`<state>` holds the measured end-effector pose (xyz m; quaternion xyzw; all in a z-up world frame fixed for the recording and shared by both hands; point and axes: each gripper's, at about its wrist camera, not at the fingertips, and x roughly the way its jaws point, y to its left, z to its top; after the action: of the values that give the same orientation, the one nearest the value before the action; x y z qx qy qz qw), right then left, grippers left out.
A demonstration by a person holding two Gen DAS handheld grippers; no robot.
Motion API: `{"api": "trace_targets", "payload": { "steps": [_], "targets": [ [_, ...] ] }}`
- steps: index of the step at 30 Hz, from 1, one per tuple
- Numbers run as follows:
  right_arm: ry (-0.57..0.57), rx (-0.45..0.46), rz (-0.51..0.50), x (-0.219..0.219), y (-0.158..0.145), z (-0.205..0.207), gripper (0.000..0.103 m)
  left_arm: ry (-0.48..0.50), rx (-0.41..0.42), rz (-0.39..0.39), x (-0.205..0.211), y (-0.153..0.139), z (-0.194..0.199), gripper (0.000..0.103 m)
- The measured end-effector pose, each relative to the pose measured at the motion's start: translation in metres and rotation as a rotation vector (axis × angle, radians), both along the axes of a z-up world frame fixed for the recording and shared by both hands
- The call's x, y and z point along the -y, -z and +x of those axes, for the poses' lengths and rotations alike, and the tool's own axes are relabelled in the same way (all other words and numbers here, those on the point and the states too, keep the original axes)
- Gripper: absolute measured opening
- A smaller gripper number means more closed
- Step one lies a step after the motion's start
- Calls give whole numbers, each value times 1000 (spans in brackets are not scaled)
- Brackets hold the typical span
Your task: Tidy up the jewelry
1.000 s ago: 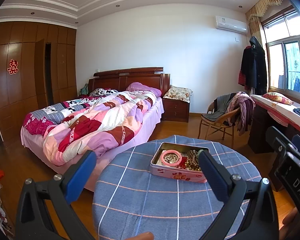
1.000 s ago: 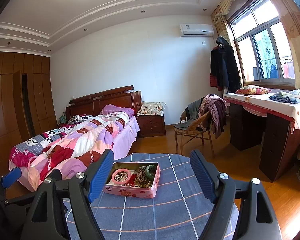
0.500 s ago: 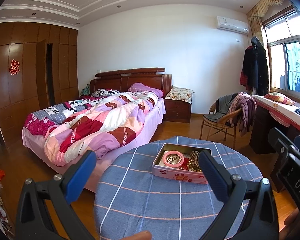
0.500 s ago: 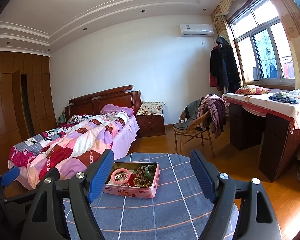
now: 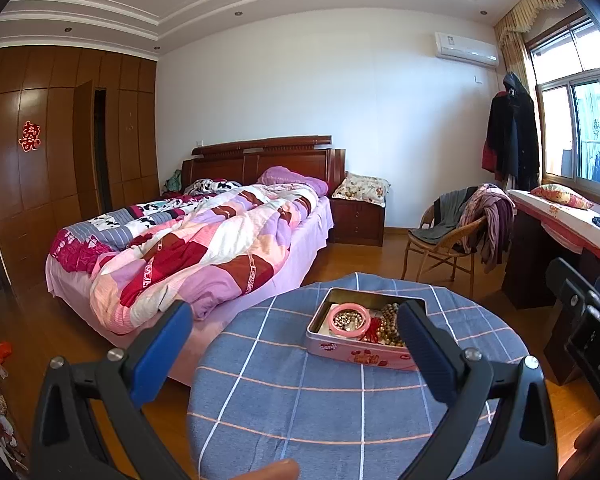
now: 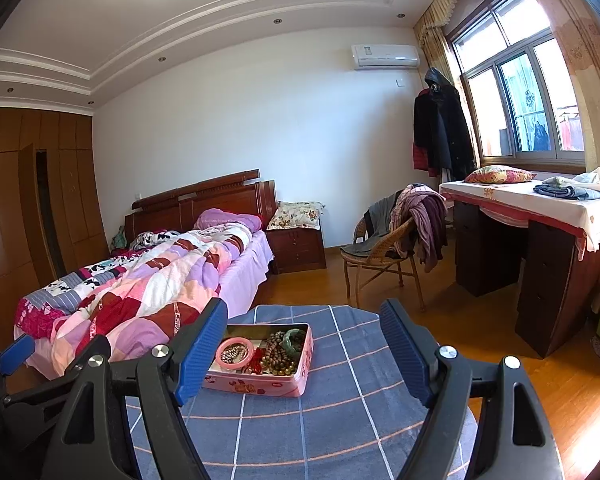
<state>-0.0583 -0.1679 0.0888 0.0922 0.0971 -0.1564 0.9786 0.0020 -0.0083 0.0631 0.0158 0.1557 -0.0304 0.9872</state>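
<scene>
Both jaws stand spread wide and hold nothing: the left gripper (image 5: 292, 330) and right gripper (image 6: 302, 330) hang above the near edge of the round table (image 5: 260, 420), well short of the pink tin (image 6: 260, 384). That tin sits toward the table's far edge, packed with a pink bangle (image 6: 235, 353), wooden bead strands (image 6: 278, 354), a green bangle (image 6: 294, 339) and something red. Risk, as I judge it: tangled strands may drag neighbours out, or a push may slide the light tin on the checked cloth.
</scene>
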Motion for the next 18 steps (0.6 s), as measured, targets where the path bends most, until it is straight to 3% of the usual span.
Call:
{"api": "trace_targets", "payload": {
  "steps": [14,18],
  "targets": [
    [8,-30,-1,2,6,8,79,-31,-21,-2,0,4,9,103],
    [10,-51,2,4,11,13,79,9,-106,-23,-2,13,22,103]
  ]
}}
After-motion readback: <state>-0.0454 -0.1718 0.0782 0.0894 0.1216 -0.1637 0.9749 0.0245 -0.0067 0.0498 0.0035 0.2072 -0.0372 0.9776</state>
